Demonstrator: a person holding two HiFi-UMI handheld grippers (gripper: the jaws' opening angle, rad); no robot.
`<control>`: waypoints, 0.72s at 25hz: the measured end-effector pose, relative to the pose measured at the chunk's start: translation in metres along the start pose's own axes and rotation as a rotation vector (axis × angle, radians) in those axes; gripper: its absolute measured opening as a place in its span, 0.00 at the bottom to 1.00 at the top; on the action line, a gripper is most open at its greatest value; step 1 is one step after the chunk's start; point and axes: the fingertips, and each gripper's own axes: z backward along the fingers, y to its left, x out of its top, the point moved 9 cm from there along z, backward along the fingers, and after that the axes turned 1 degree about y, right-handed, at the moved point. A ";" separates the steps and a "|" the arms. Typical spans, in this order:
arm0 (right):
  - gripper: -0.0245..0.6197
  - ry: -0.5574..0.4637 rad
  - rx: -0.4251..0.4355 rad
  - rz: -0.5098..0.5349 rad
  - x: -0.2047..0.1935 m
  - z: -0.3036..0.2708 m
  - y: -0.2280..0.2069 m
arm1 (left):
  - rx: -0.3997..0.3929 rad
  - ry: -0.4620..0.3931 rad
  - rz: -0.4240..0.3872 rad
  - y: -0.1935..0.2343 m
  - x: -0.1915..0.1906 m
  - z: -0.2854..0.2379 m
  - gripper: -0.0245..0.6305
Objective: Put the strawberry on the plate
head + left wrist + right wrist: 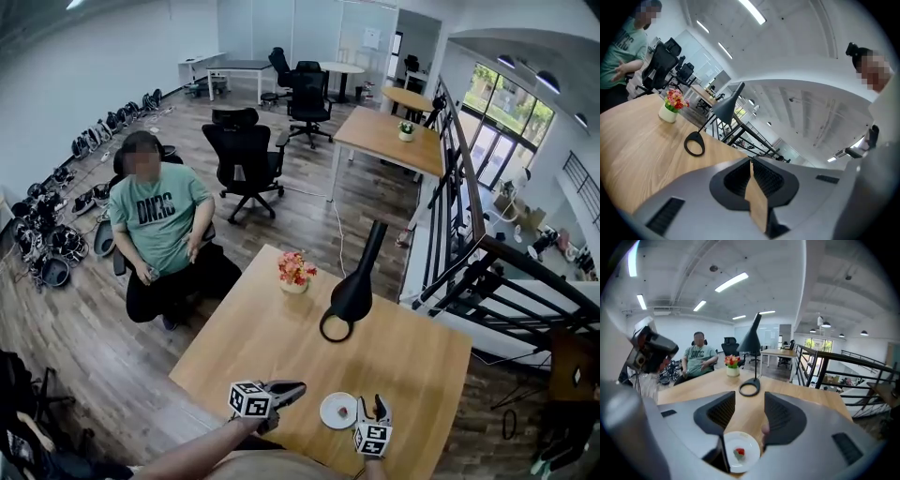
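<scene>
The small red strawberry [344, 411] lies on the white plate [330, 417] near the table's front edge. My right gripper [378, 407] stands open just right of the plate with nothing between its jaws. In the right gripper view the strawberry [739, 452] and the plate [752, 441] show low between the spread jaws of the right gripper [749, 401]. My left gripper [296, 388] is shut and empty, left of the plate and pointing right. In the left gripper view the left gripper [751, 163] aims over the table toward the lamp.
A black desk lamp [352, 292] with a ring base stands mid-table. A small pot of flowers [295, 273] sits near the far edge. A person in a green shirt [156, 220] sits beyond the wooden table [253, 347]. A railing [469, 234] runs along the right.
</scene>
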 end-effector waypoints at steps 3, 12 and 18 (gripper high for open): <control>0.35 -0.117 0.000 -0.086 0.037 0.026 0.004 | -0.022 -0.028 -0.031 0.000 0.015 0.010 0.04; 0.34 -0.319 0.050 -0.177 0.114 0.067 0.079 | -0.083 -0.025 -0.160 -0.003 0.050 0.081 0.04; 0.26 -0.341 0.097 -0.192 0.134 0.080 0.157 | -0.083 -0.051 -0.286 -0.016 0.064 0.150 0.04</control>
